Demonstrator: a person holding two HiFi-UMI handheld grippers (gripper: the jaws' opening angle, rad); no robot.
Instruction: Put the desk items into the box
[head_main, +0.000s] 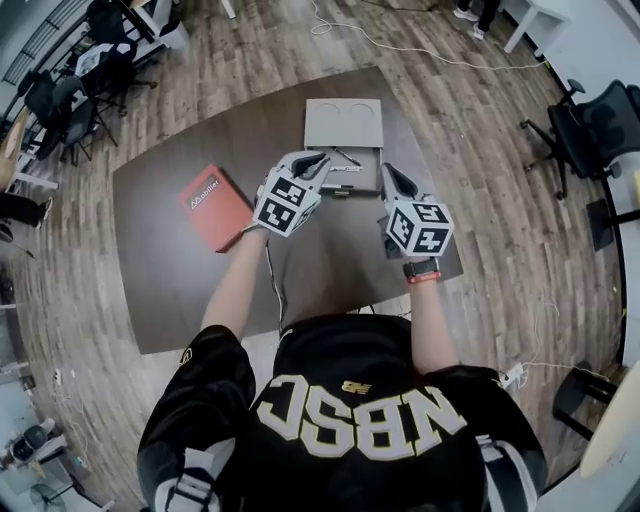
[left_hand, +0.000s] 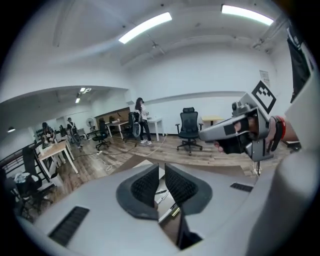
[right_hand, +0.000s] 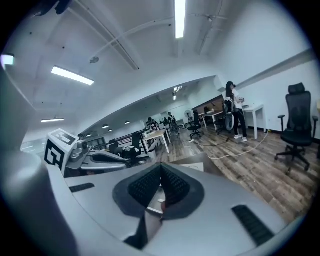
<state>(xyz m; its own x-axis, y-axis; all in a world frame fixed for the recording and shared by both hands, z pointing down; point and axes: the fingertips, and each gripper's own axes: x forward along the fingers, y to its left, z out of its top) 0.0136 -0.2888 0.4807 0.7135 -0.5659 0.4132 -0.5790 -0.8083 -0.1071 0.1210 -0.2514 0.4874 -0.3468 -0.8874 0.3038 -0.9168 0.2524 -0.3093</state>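
Note:
An open grey box (head_main: 362, 176) lies at the table's far middle, its lid (head_main: 344, 122) flipped back beyond it. Pens (head_main: 347, 156) lie inside it. A red flat case (head_main: 213, 207) rests on the table to the left. My left gripper (head_main: 322, 158) hovers over the box's left edge; in the left gripper view its jaws (left_hand: 161, 169) stand a narrow gap apart with nothing between them, and the box shows through the gap. My right gripper (head_main: 386, 171) hangs at the box's right edge. Its pads (right_hand: 161, 168) meet at the tips and hold nothing.
The dark brown table (head_main: 160, 290) stands on a wood floor. A black office chair (head_main: 590, 125) is at the right, more chairs and desks (head_main: 80, 80) at the far left. A white cable (head_main: 400, 45) runs across the floor beyond the table.

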